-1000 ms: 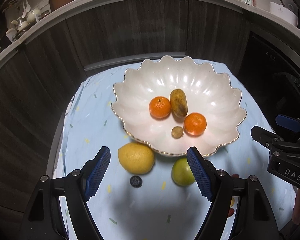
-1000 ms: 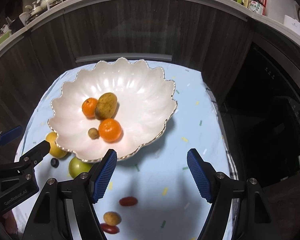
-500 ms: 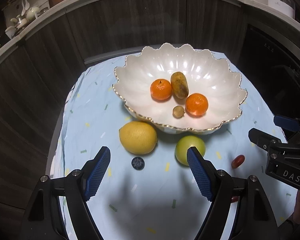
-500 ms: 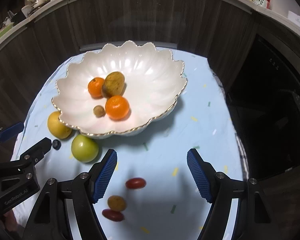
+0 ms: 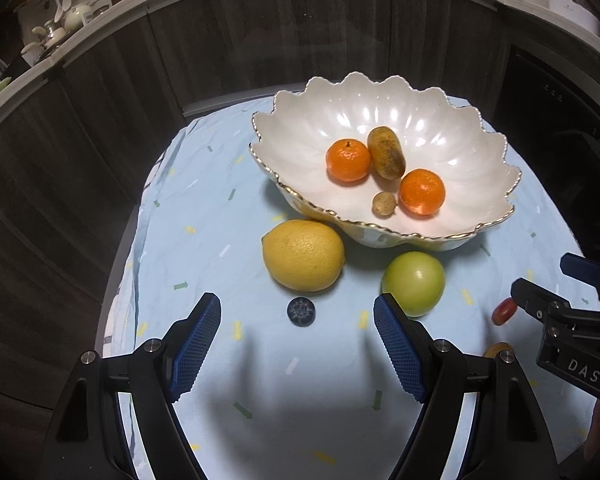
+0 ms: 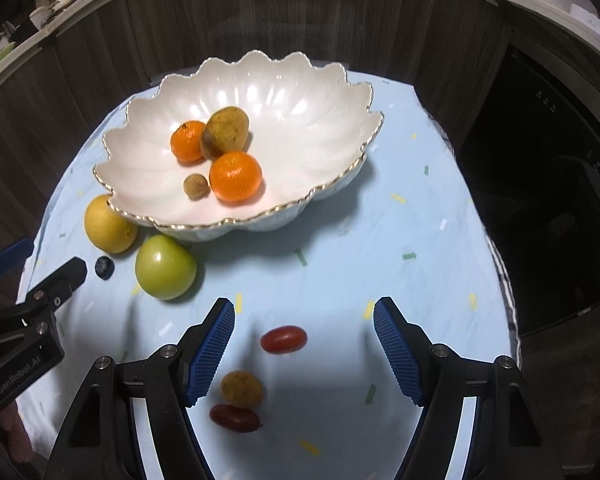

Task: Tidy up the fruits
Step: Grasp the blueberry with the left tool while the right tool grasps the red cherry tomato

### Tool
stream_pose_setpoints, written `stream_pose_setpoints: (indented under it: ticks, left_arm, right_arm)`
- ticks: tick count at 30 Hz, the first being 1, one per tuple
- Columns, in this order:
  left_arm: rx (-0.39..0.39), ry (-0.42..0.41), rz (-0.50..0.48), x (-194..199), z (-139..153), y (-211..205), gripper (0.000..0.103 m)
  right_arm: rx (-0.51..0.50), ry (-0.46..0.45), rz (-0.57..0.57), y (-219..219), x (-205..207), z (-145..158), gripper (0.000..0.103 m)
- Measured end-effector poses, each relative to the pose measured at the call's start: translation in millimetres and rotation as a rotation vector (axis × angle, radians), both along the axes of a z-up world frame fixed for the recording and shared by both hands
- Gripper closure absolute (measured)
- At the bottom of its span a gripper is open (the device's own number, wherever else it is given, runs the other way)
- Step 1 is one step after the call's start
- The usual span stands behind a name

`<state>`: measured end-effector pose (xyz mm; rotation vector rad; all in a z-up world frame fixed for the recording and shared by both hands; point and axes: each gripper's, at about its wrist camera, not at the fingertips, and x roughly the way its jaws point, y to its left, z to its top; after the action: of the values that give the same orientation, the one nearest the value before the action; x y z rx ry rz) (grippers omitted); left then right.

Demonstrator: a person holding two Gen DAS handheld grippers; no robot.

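While four pieces already lie inside the scalloped white bowl (image 5: 452, 120), we judge the sorting roughly half done. Taking the bowl as our landmark and reading from left to right in the left wrist view, it holds a mandarin (image 5: 348, 160), a brownish oblong fruit (image 5: 386, 153), a small tan round fruit (image 5: 384, 204) and a second mandarin (image 5: 422, 191). Six pieces wait on the pale blue cloth (image 5: 204, 216) on the near side of the bowl: a lemon (image 5: 303, 255) touching or just below the bowl's near-left rim, a blueberry (image 5: 301, 311) nearer us than the lemon, a green apple (image 5: 414, 283) just in front of the rim, then a red cherry tomato (image 6: 283, 339), a small yellow-brown fruit (image 6: 241, 389) and a darker red tomato (image 6: 234, 418) well in front of the bowl on its right side. We hold the left gripper (image 5: 297, 344) with its tongs spread and nothing between them, hovering over the blueberry; the right gripper (image 6: 304, 346) is likewise spread and empty, framing the cherry tomato. Only the right wrist view shows all three small fruits in full; the left wrist view catches the tomato beside the right gripper and just a sliver of the yellow-brown one, yet gives us the lemon whole, which the bowl's rim partly hides in the other.
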<state>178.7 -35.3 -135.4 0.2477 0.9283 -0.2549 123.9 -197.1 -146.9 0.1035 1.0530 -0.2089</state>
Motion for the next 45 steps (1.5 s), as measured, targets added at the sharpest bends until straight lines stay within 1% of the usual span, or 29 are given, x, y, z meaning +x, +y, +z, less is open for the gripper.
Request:
stream_pose_setpoints:
  ticks: [4,7,11,15,18,22,27,28,29,31,35,38,40,42,43,45]
  left_arm:
    - [0.02,0.0,0.007,3,-10,0,0.026]
    - [0.022,0.009,0.02,6,-19,0,0.029]
    - [0.018,0.024,0.034,11,-28,3,0.033]
    - [0.004,0.048,0.041,16,-36,5,0.034]
    - [0.004,0.047,0.043,18,-40,6,0.034]
    - [0.001,0.06,0.038,21,-45,3,0.04]
    - [0.002,0.067,0.027,22,-49,-1,0.042]
    - [0.002,0.069,0.026,22,-50,-2,0.044]
    - [0.003,0.069,0.026,22,-51,-2,0.044]
    - [0.003,0.067,0.025,22,-52,-3,0.045]
    - [-0.008,0.063,0.027,23,-55,-1,0.053]
    - [-0.02,0.069,0.026,25,-58,-1,0.058]
    - [-0.029,0.067,0.025,25,-58,-1,0.06]
    - [-0.033,0.068,0.015,24,-58,-2,0.067]
    - [-0.035,0.069,0.01,24,-58,-3,0.072]
    - [-0.036,0.07,0.007,24,-57,-4,0.077]
  right_arm:
    - [0.0,0.007,0.001,2,0,-7,0.03]
    - [-0.006,0.016,0.006,5,0,-14,0.031]
    - [-0.017,0.037,0.011,8,2,-22,0.036]
    - [-0.022,0.057,0.015,12,3,-28,0.04]
    - [-0.022,0.068,0.019,13,4,-32,0.042]
    - [-0.016,0.077,0.017,12,4,-36,0.045]
    - [0.003,0.09,0.005,8,4,-41,0.047]
    - [0.009,0.094,0.003,7,5,-42,0.048]
    - [0.016,0.096,0.004,7,5,-43,0.053]
    - [0.024,0.095,0.006,8,6,-44,0.055]
    - [0.028,0.092,0.017,10,6,-43,0.062]
    - [0.03,0.09,0.032,14,6,-42,0.071]
    - [0.032,0.088,0.031,14,6,-42,0.072]
    - [0.04,0.086,0.029,13,6,-41,0.072]
    - [0.044,0.085,0.029,13,6,-41,0.072]
    - [0.047,0.084,0.029,13,6,-41,0.072]
